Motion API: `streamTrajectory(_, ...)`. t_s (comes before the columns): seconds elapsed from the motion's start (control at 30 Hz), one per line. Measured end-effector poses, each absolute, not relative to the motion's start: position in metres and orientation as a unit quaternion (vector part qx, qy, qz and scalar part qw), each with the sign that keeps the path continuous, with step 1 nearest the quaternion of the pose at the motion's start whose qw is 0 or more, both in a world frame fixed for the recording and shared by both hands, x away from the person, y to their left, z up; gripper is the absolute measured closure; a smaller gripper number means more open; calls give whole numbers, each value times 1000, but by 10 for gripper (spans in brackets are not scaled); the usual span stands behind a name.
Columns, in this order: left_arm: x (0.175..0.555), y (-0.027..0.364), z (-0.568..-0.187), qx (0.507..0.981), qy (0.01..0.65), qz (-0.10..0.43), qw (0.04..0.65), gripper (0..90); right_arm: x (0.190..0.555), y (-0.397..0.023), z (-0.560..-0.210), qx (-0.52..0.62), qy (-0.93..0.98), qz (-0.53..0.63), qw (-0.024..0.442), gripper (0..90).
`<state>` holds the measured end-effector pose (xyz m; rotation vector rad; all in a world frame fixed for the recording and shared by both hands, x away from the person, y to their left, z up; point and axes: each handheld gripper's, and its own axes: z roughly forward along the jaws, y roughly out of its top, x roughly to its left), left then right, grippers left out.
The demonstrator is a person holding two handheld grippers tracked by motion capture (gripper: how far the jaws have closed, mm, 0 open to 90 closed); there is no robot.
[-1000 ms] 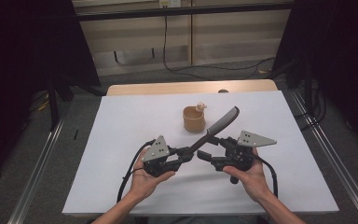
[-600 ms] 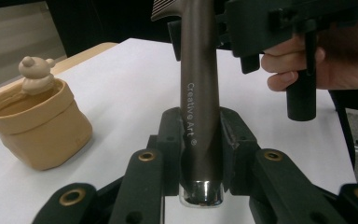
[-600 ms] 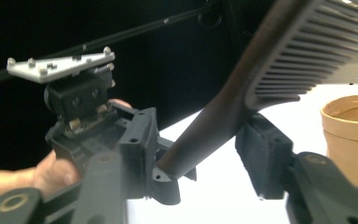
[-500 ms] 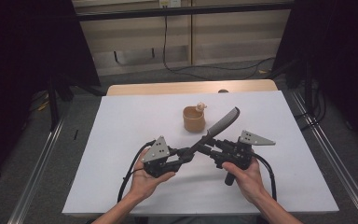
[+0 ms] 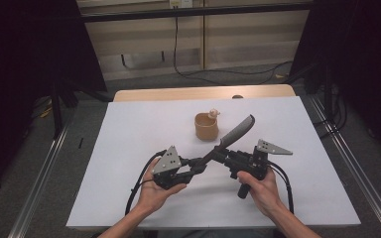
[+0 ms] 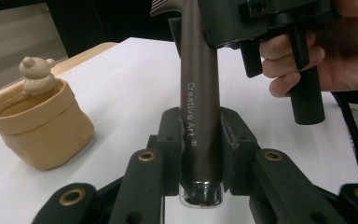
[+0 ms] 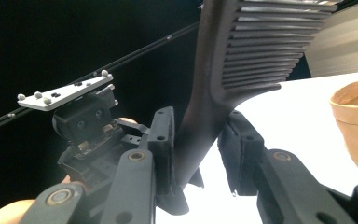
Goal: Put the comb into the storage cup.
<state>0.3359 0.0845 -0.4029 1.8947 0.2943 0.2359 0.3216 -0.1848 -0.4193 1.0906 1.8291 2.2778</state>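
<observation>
A dark brown comb (image 5: 239,129) hangs slanted above the white table (image 5: 129,148), teeth end up and to the right. My left gripper (image 5: 197,166) is shut on the end of its handle (image 6: 200,84), which stands between the pads in the left gripper view. My right gripper (image 5: 225,152) meets it from the right. Its jaws have just been closing, and they now press on the comb's neck (image 7: 200,135) just below the teeth (image 7: 270,46). A tan cup (image 5: 206,127) with a small bear figure (image 5: 213,114) on its rim stands behind the comb.
In the left gripper view the cup (image 6: 37,130) stands on the table to the left of the comb, and the person's right hand (image 6: 307,65) is at the upper right. Both cables trail toward the table's near edge (image 5: 203,225). Dark floor and metal rails flank the table.
The right gripper's jaws have closed in on the comb's neck. The left gripper and the comb have stayed where they were.
</observation>
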Motion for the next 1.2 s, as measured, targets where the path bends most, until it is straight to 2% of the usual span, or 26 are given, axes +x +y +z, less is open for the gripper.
streamTrajectory(0.57, 336, 83, -405, 809, 98, 127, 566, 727, 324, -189, -420, 365, 565, 739, -45, 729)
streamTrajectory(0.97, 335, 81, -405, 811, 100, 132, 562, 716, 324, -190, -421, 370, 563, 738, -50, 729)
streamTrajectory(1.13, 337, 82, -405, 806, 111, 124, 568, 591, 324, -189, -421, 366, 571, 734, -45, 729)
streamTrajectory(1.2, 337, 81, -406, 805, 123, 117, 568, 465, 324, -188, -420, 366, 572, 733, -43, 729)
